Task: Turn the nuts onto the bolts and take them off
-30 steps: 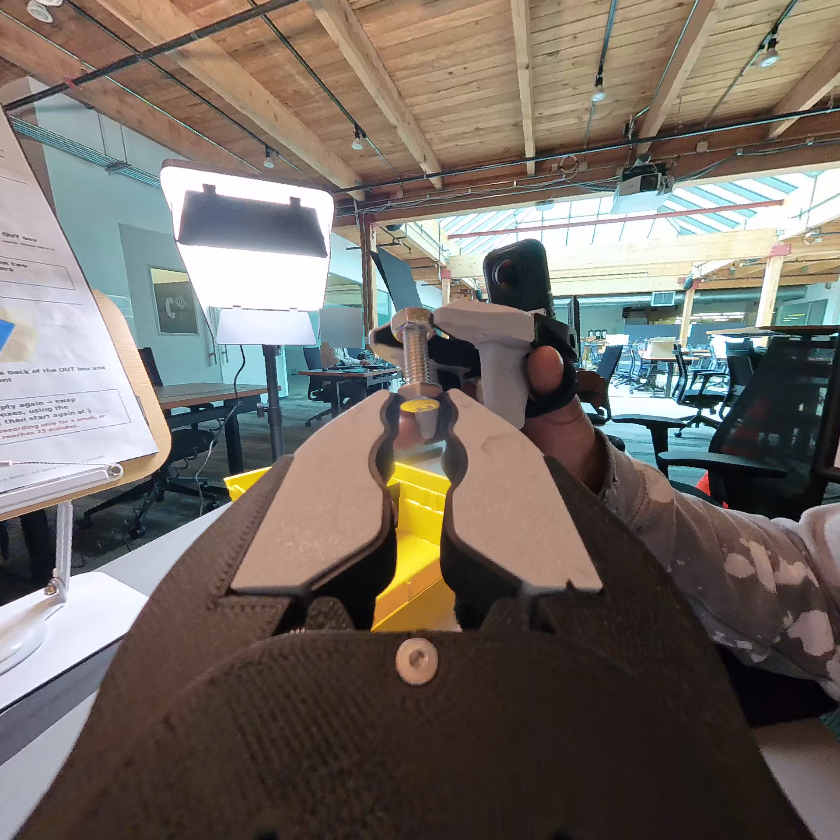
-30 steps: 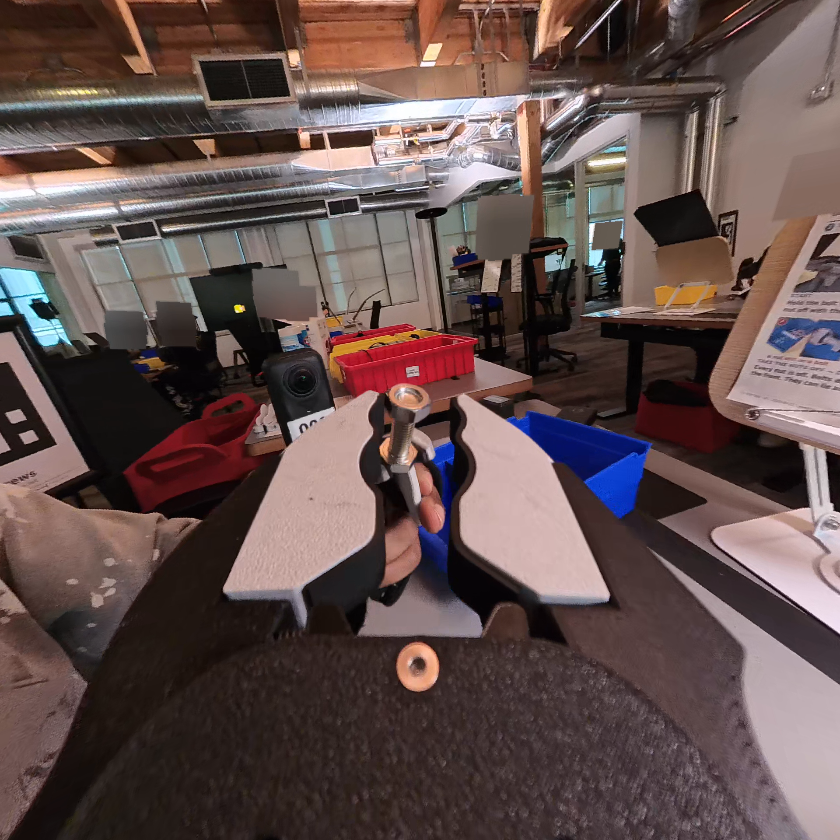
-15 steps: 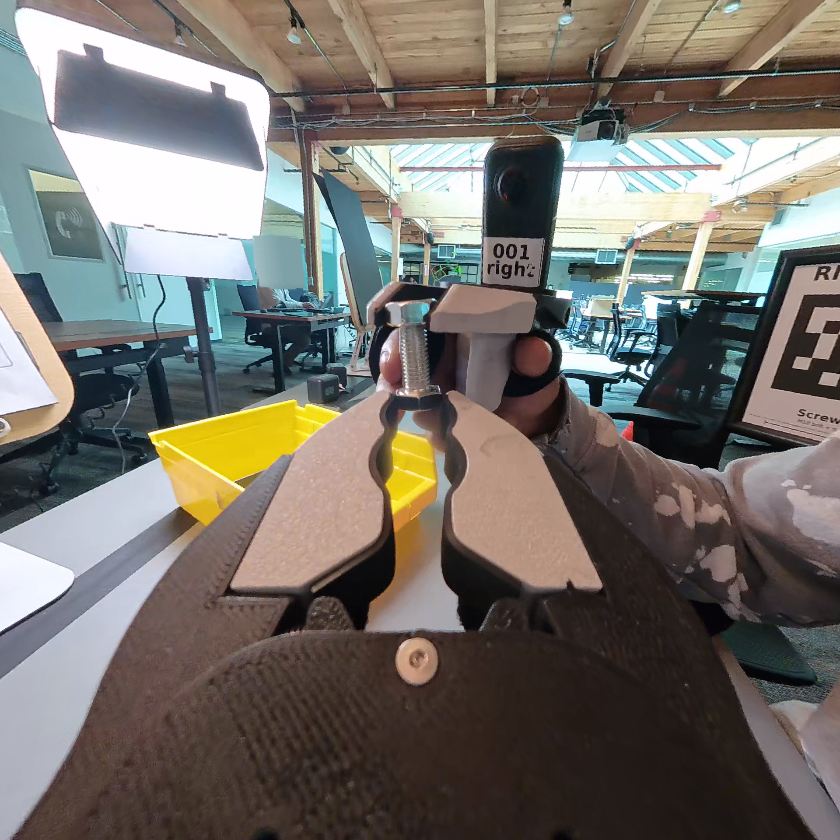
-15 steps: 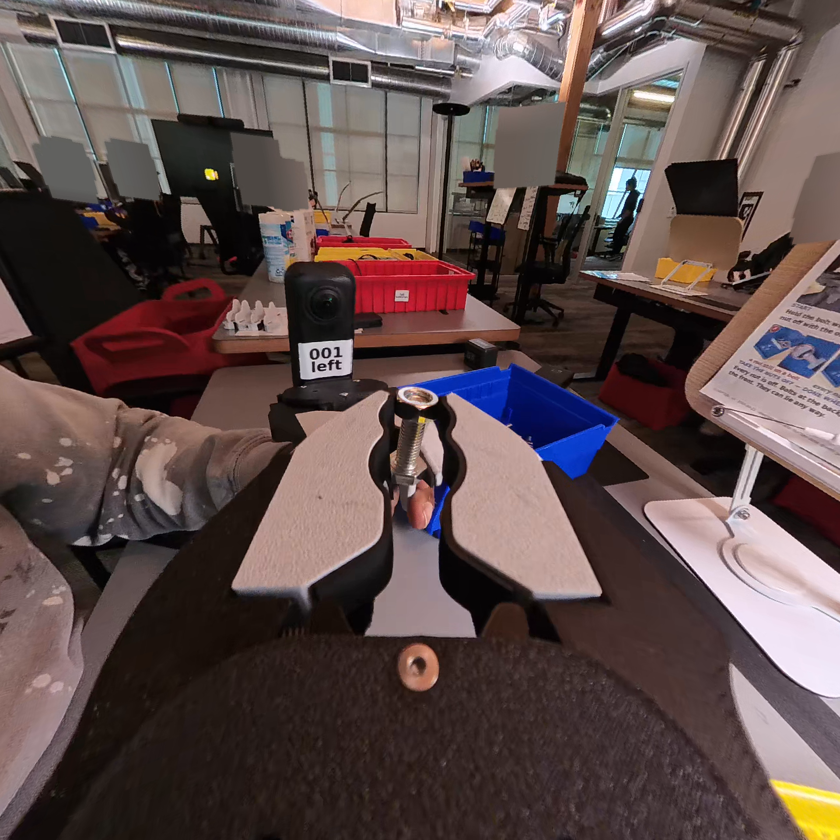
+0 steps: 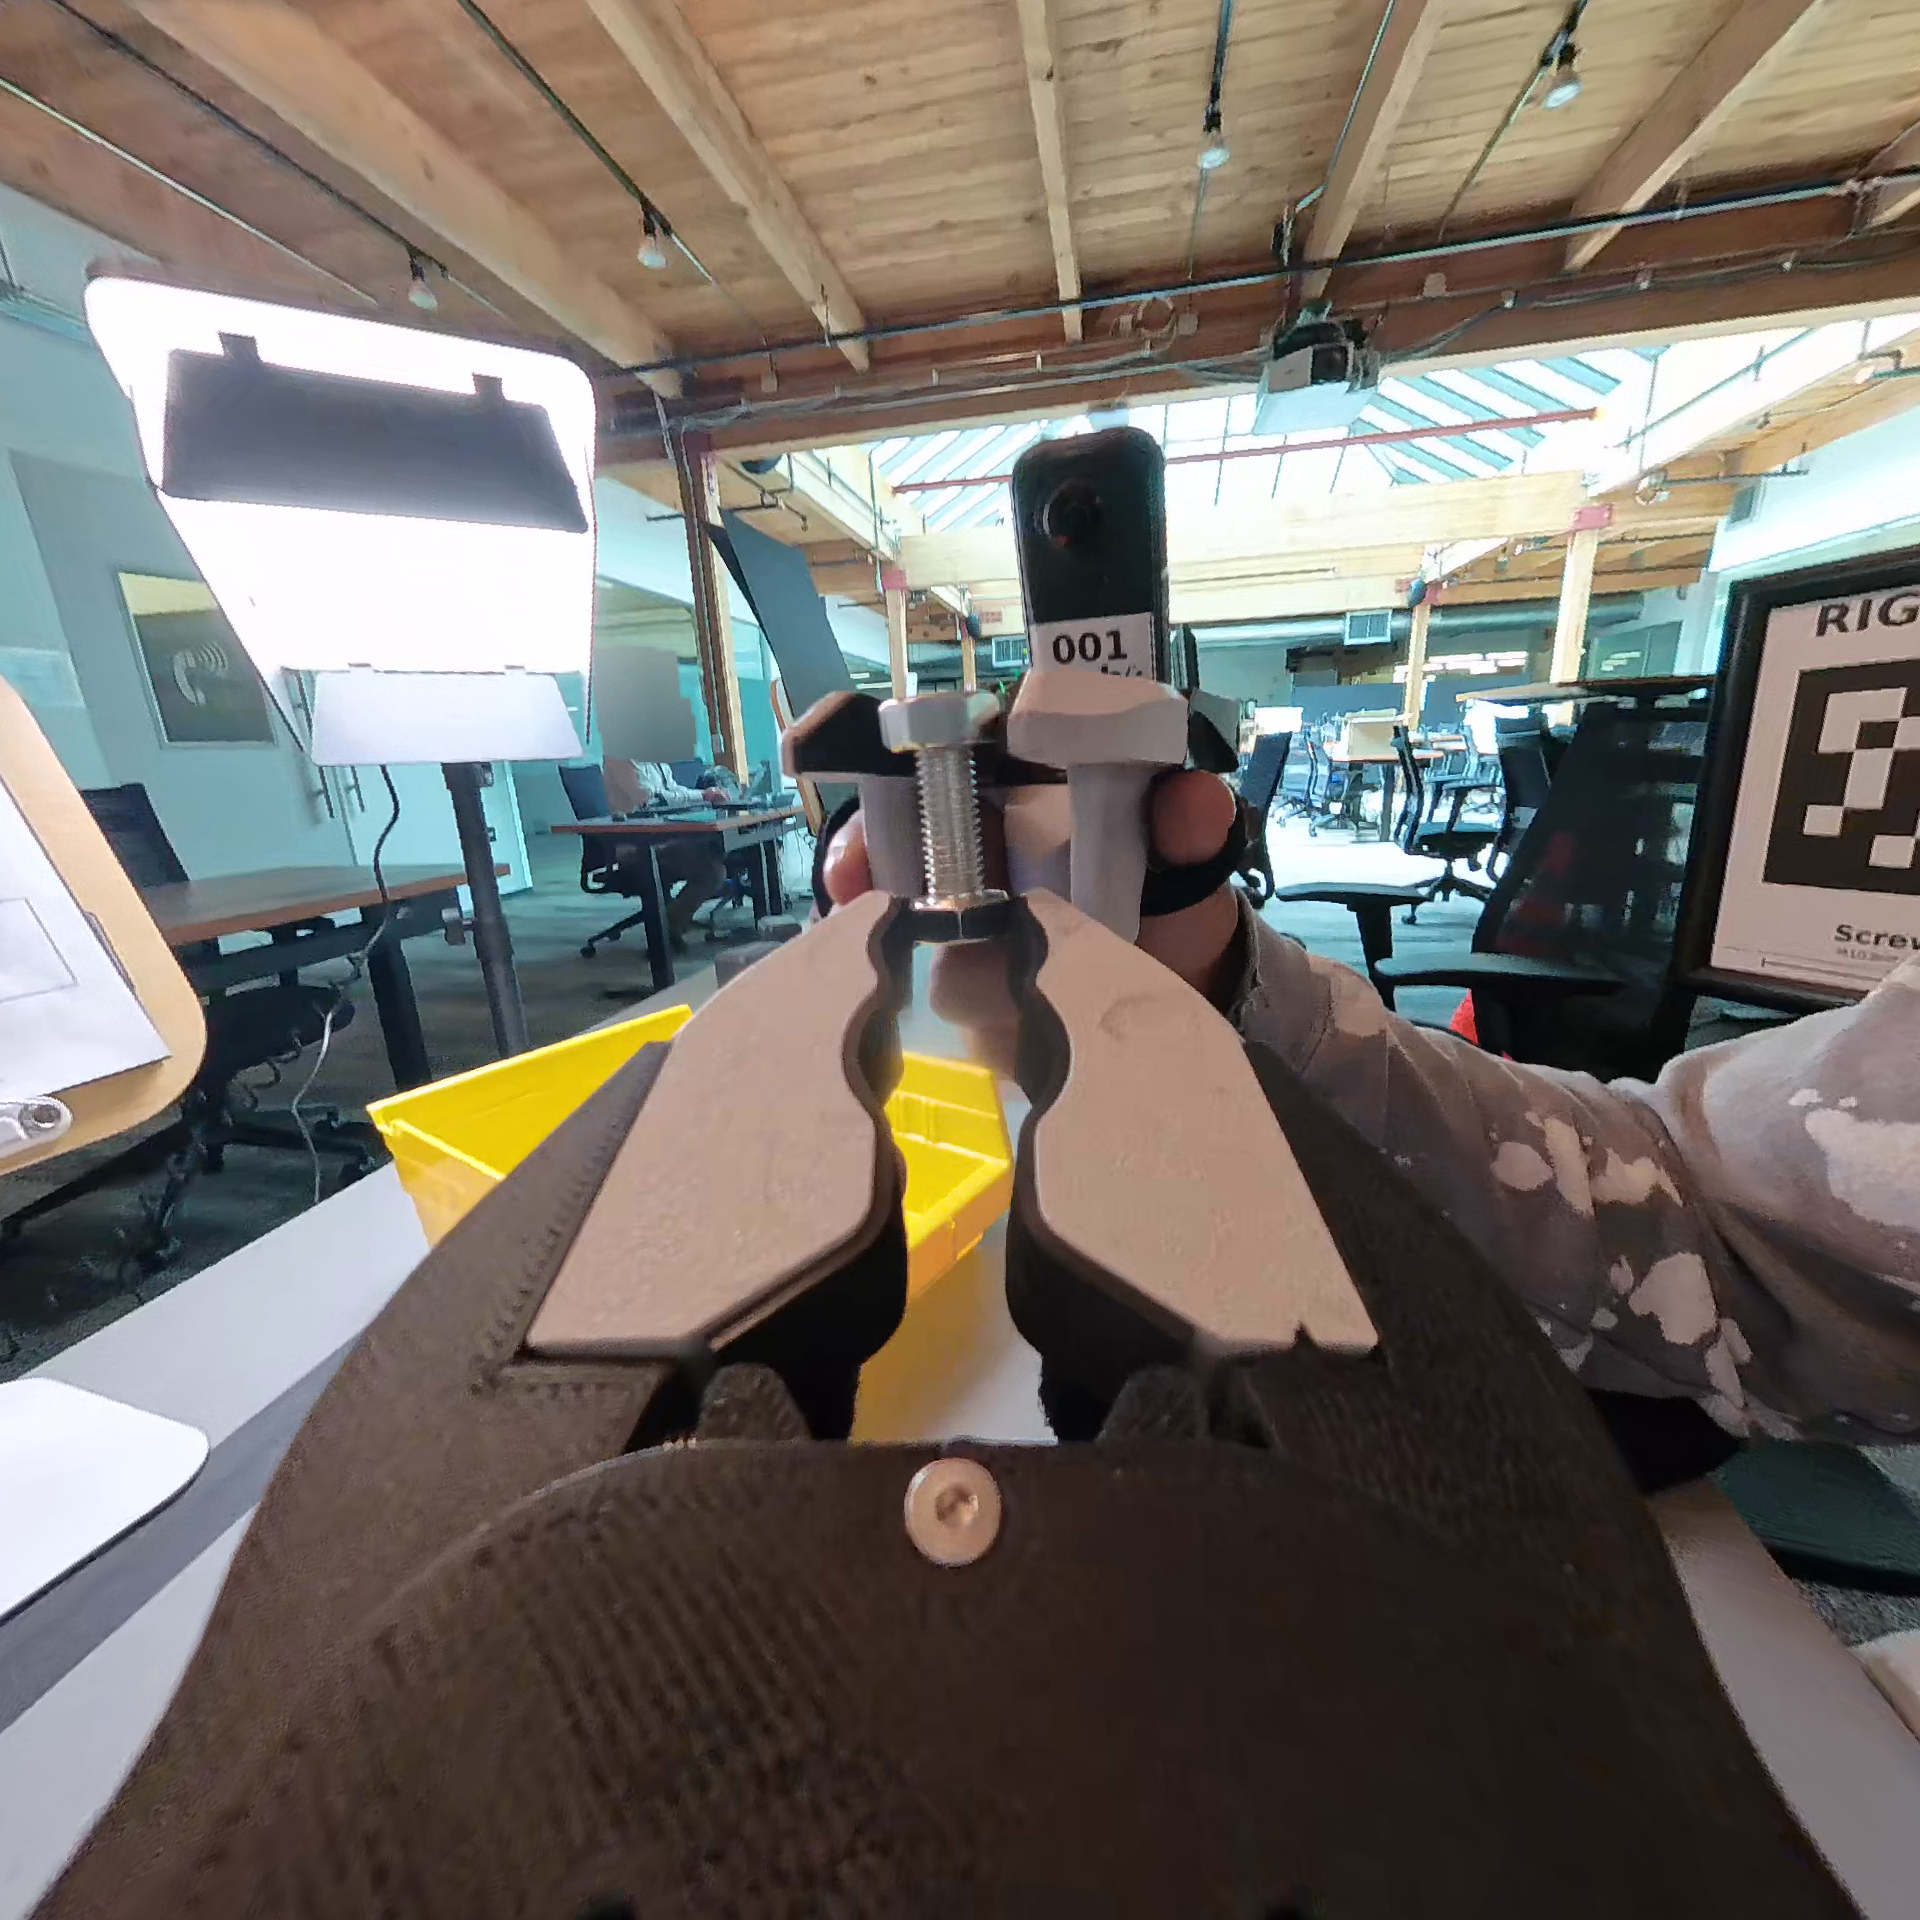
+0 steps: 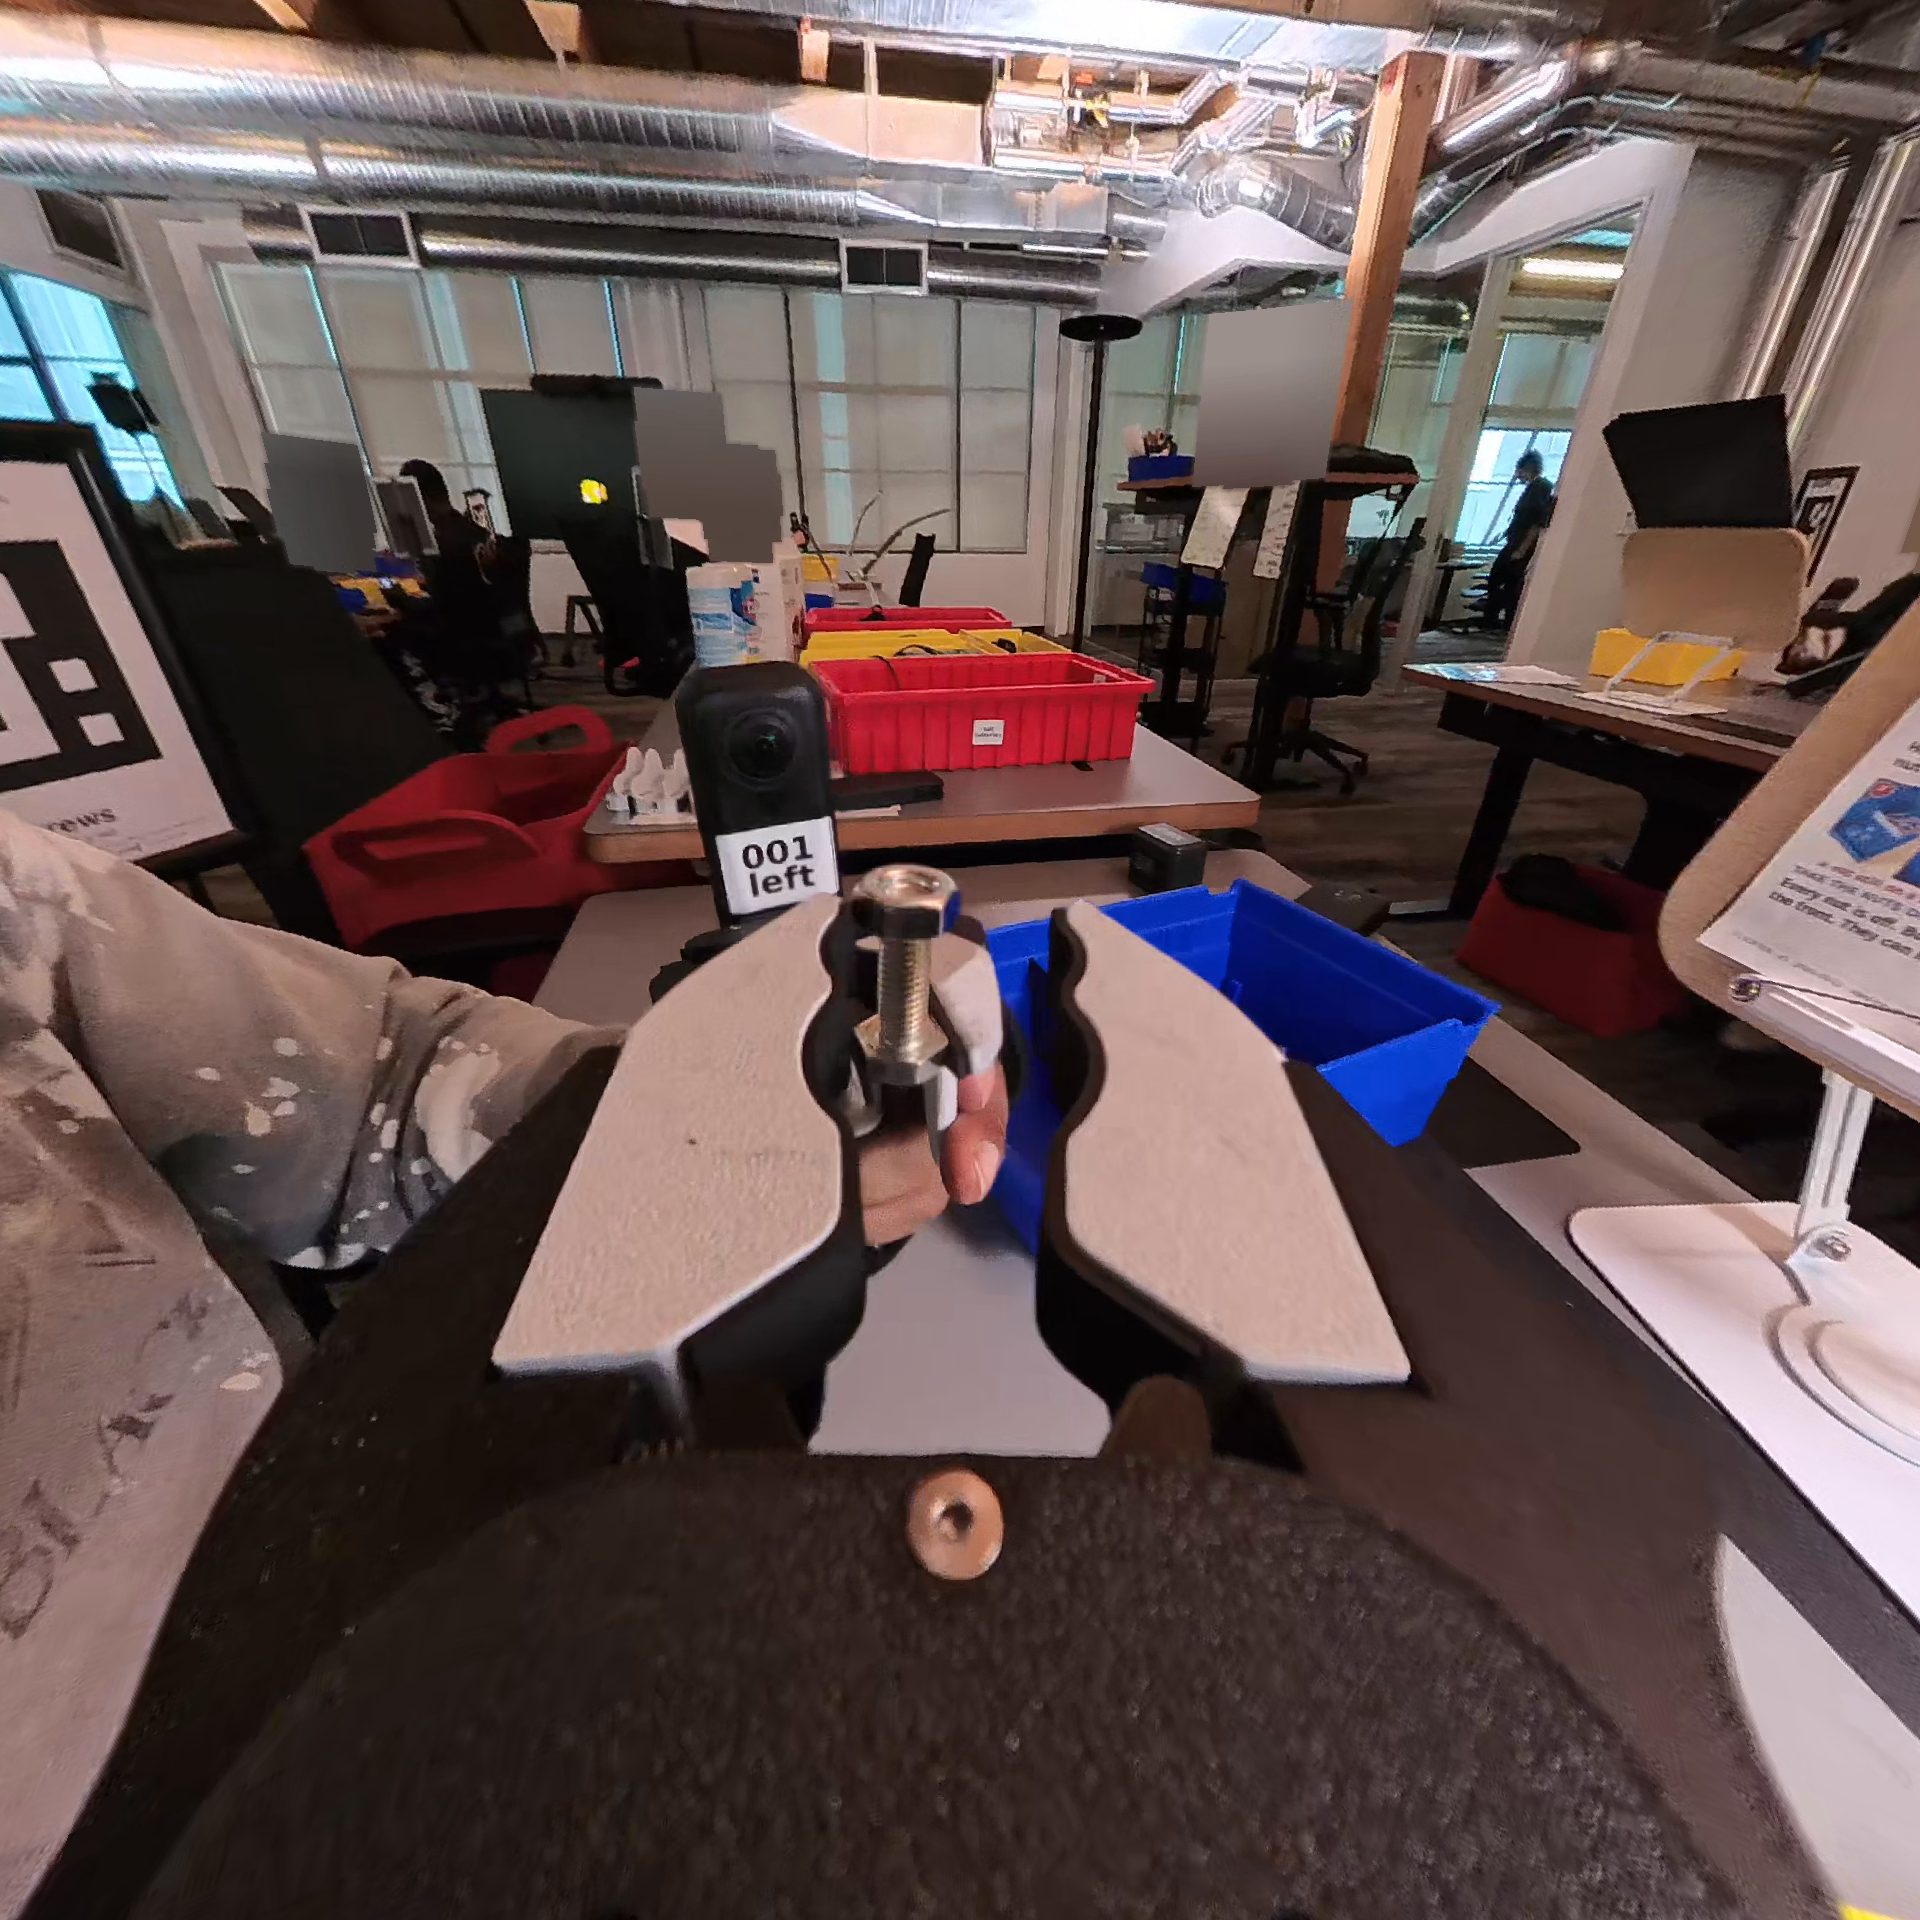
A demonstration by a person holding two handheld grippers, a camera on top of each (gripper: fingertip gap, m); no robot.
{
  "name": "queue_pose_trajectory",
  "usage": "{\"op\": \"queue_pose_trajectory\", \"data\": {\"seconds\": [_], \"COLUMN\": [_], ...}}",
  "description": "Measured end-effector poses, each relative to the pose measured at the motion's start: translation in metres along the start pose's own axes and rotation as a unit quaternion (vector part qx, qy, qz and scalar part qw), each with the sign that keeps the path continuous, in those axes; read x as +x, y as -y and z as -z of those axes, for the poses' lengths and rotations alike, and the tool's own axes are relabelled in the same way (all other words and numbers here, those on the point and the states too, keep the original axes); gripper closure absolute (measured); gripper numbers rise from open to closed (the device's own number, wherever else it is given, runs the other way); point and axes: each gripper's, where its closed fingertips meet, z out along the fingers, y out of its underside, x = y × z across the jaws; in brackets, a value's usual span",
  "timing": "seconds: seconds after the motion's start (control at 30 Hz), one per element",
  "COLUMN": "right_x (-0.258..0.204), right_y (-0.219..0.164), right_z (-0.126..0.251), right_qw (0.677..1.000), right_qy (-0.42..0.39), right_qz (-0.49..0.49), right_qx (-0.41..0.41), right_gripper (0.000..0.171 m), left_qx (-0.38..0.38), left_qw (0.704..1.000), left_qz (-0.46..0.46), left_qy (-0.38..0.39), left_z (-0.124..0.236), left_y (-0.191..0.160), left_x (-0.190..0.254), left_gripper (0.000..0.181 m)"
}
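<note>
A silver bolt (image 5: 943,821) stands upright in the air between my two grippers, head up. Its nut (image 5: 951,923) sits at the lower end of the thread. My left gripper (image 5: 956,920) is shut on the nut and carries nut and bolt. My right gripper (image 6: 951,925) faces it and is open around the bolt (image 6: 902,977). The bolt lies close against the right gripper's left finger (image 6: 717,1091), and the other finger stands clear of it. In the right wrist view the nut (image 6: 902,1042) shows between the left gripper's grey tips. A person's hands hold both grippers.
A yellow bin (image 5: 499,1122) stands on the grey table behind the left gripper. A blue bin (image 6: 1340,997) stands behind the right gripper. A document stand (image 6: 1818,935) with a white base (image 6: 1714,1299) is at the table's right. A framed marker sign (image 5: 1849,790) stands far right. Both grippers' tips are close together, under 4 cm apart.
My right gripper has opened: its fingers were tight on the bolt and now stand apart. My left gripper has stayed shut on the nut. Both grippers shifted a little over the table.
</note>
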Motion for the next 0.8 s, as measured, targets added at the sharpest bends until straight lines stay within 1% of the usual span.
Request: {"op": "queue_pose_trajectory", "data": {"seconds": [0.03, 0.07, 0.1, 0.13, 0.23, 0.33, 0.47, 0.53, 0.57, 0.63, 0.7, 0.73, 0.8], "right_x": [0.002, 0.008, 0.017, 0.023, 0.020, 0.007, -0.001, 0.001, 0.003, 0.007, 0.023, 0.029, 0.027], "right_y": [0.003, 0.006, 0.009, 0.012, 0.016, 0.016, 0.012, 0.008, 0.007, 0.008, 0.011, 0.012, 0.014], "right_z": [0.002, 0.005, 0.009, 0.012, 0.013, 0.006, -0.003, -0.005, -0.005, -0.002, 0.007, 0.010, 0.011], "right_qw": [1.000, 1.000, 0.998, 0.997, 0.997, 0.998, 0.999, 0.999, 0.999, 0.999, 0.996, 0.994, 0.995], "right_qy": [-0.003, -0.024, -0.053, -0.068, -0.050, -0.030, -0.024, -0.037, -0.041, -0.041, -0.083, -0.096, -0.089], "right_qz": [-0.004, -0.008, -0.008, -0.013, -0.035, -0.019, -0.006, -0.001, 0.000, -0.012, -0.022, -0.025, -0.029], "right_qx": [0.006, 0.015, 0.027, 0.037, 0.049, 0.042, 0.027, 0.017, 0.015, 0.020, 0.032, 0.037, 0.041], "right_gripper": [0.138, 0.150, 0.155, 0.156, 0.151, 0.145, 0.143, 0.145, 0.143, 0.144, 0.156, 0.157, 0.155], "left_qx": [0.010, 0.019, 0.019, 0.019, 0.014, 0.006, -0.005, -0.004, -0.004, 0.002, 0.008, 0.007, 0.004], "left_qw": [1.000, 1.000, 1.000, 1.000, 1.000, 1.000, 1.000, 1.000, 1.000, 1.000, 1.000, 1.000, 1.000], "left_qz": [0.002, 0.004, 0.004, 0.000, 0.003, 0.005, 0.000, -0.002, -0.003, -0.001, -0.003, -0.006, -0.005], "left_qy": [0.001, -0.003, 0.000, 0.005, 0.012, 0.018, 0.021, 0.019, 0.022, 0.022, 0.019, 0.021, 0.022], "left_z": [0.002, 0.004, 0.005, 0.006, 0.006, 0.005, 0.003, 0.003, 0.003, 0.005, 0.006, 0.006, 0.005], "left_y": [0.004, 0.007, 0.009, 0.010, 0.009, 0.004, 0.000, 0.001, 0.001, 0.003, 0.007, 0.007, 0.006], "left_x": [-0.001, -0.002, -0.003, -0.005, -0.008, -0.010, -0.010, -0.008, -0.009, -0.010, -0.009, -0.009, -0.010], "left_gripper": [0.163, 0.163, 0.163, 0.162, 0.163, 0.163, 0.163, 0.163, 0.163, 0.163, 0.163, 0.163, 0.163]}}
